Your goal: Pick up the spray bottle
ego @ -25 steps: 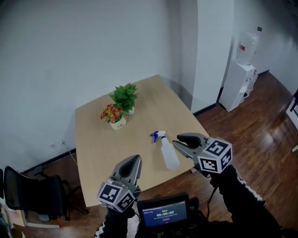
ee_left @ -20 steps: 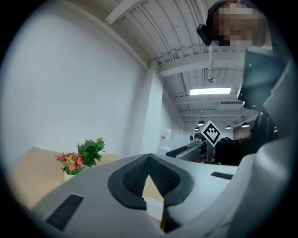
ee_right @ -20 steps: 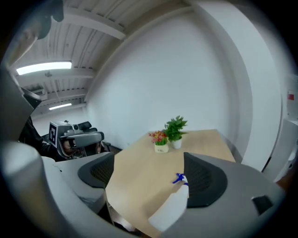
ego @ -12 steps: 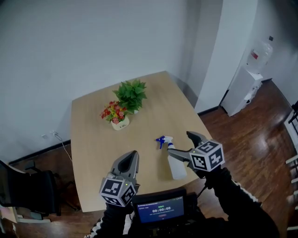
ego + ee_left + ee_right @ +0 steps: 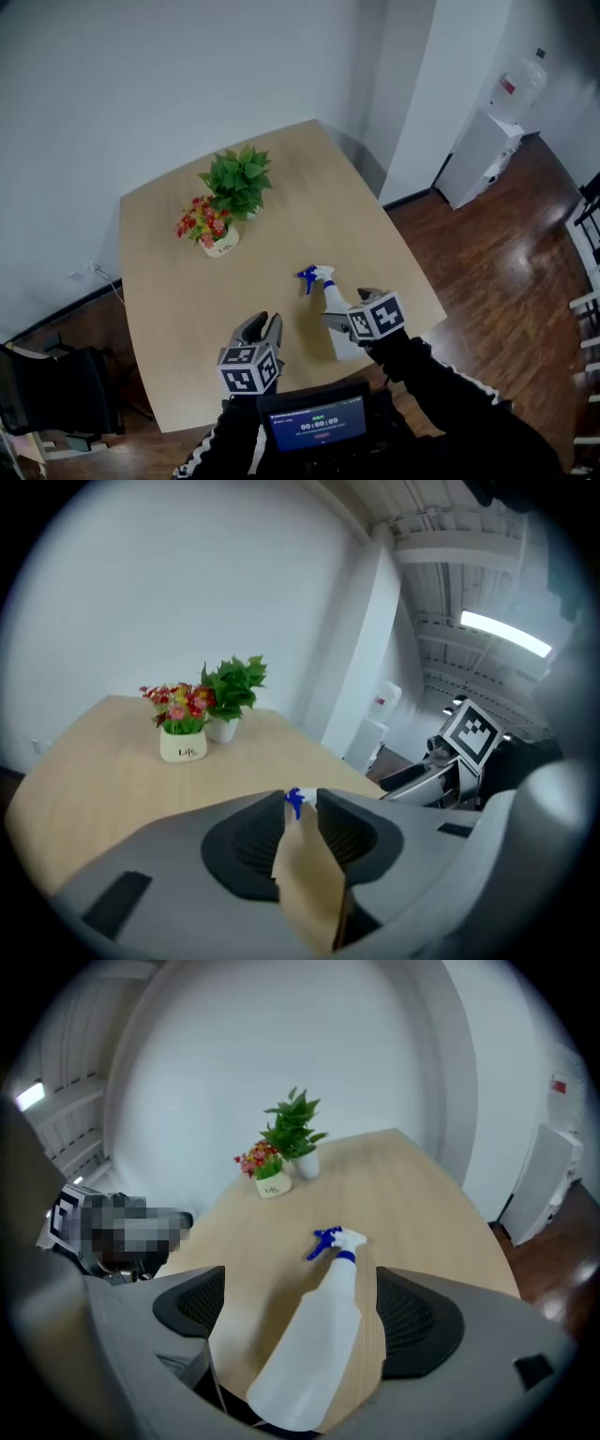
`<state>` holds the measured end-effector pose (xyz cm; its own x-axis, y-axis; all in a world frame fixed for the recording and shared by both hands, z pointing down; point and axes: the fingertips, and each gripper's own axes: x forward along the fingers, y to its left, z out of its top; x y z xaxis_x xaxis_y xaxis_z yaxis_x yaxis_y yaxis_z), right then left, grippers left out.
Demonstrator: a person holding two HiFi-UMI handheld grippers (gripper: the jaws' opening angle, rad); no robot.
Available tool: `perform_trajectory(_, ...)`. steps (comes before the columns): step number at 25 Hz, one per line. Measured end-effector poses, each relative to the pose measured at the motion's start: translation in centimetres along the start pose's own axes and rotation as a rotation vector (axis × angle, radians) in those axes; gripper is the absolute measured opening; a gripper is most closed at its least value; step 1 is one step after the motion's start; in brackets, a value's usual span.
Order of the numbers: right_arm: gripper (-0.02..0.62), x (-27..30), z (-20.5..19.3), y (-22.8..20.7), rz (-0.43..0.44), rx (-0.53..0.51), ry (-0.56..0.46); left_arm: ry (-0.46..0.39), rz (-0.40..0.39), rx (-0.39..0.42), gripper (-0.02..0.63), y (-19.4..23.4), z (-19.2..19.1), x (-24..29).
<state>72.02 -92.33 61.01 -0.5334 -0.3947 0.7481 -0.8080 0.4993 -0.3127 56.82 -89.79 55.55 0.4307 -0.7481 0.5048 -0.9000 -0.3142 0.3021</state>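
A white spray bottle (image 5: 330, 290) with a blue trigger lies on its side on the light wooden table (image 5: 169, 281), head pointing away from me. My right gripper (image 5: 345, 307) is low over its body. In the right gripper view the bottle (image 5: 319, 1344) lies between the jaws of the right gripper (image 5: 302, 1271); they are still opening wide, and the pads (image 5: 412, 1326) do not touch it. My left gripper (image 5: 261, 324) hovers left of the bottle. The left gripper (image 5: 300, 803) is opening, with only a narrow gap and nothing inside. The blue trigger (image 5: 294, 802) shows beyond its tips.
A white pot of red flowers (image 5: 208, 231) and a green potted plant (image 5: 236, 178) stand at the table's far left. The table's near edge (image 5: 281, 398) is just below both grippers. A black chair (image 5: 56, 389) is on the left, a water dispenser (image 5: 478, 155) at the far right.
Both grippers have dropped toward the table. The right jaws have spread wide and now straddle the bottle's body. The left jaws, shut before, now show a narrow gap.
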Motion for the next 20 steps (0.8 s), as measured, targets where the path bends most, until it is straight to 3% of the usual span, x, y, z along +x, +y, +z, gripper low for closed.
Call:
perform_trajectory(4,0.503,3.6,-3.5,-2.4,-0.053,0.041,0.117,0.095,0.034,-0.042,0.127,1.3,-3.0,3.1)
perform_trajectory(6,0.503,4.9,-5.3,-3.0,-0.061,0.038,0.179,0.135,0.052,-0.060,0.165,1.6,-4.3,4.3)
perform_trajectory(11,0.503,7.6,-6.7,-3.5,-0.076,0.057,0.239,0.244,0.071,-0.056,0.167,2.2,-7.6,7.2)
perform_trajectory(19,0.502,10.5,-8.8,-3.7,-0.110,0.067,0.349,0.311,0.110,-0.118,0.167,3.5,-10.2,9.3)
perform_trajectory(20,0.480,10.7,-9.0,-3.7,-0.106,0.081,0.354,0.309,0.105,-0.118,0.167,3.4,-10.2,9.3)
